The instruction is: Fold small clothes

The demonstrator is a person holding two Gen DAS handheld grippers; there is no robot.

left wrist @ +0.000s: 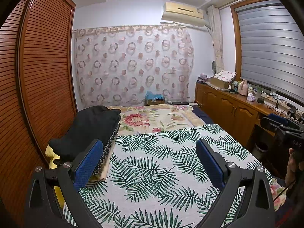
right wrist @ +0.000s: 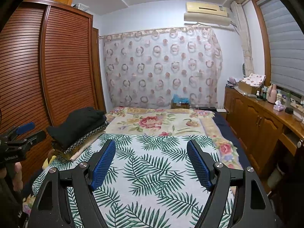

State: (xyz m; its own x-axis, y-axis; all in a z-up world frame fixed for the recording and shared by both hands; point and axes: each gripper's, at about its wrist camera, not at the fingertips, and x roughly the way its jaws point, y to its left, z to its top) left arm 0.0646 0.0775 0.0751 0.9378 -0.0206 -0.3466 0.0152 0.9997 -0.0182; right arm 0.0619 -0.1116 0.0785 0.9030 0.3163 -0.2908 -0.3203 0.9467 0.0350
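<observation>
A stack of folded clothes with a black garment [left wrist: 89, 127] on top lies at the left side of the bed; it also shows in the right wrist view [right wrist: 79, 125]. Under it are a dark patterned piece [right wrist: 91, 134] and a beige one. My left gripper [left wrist: 150, 148] is open and empty, held above the palm-leaf sheet [left wrist: 161, 171], just right of the stack. My right gripper [right wrist: 152, 150] is open and empty above the same sheet [right wrist: 152, 180]. The right gripper also shows at the right edge of the left wrist view [left wrist: 281, 131], and the left gripper at the left edge of the right wrist view [right wrist: 20, 133].
A floral blanket [right wrist: 155, 121] covers the far half of the bed. A slatted wooden wardrobe [right wrist: 62, 66] stands close on the left. A wooden cabinet [right wrist: 266, 117] with bottles and boxes runs along the right under the window. A patterned curtain [right wrist: 161, 66] hangs behind.
</observation>
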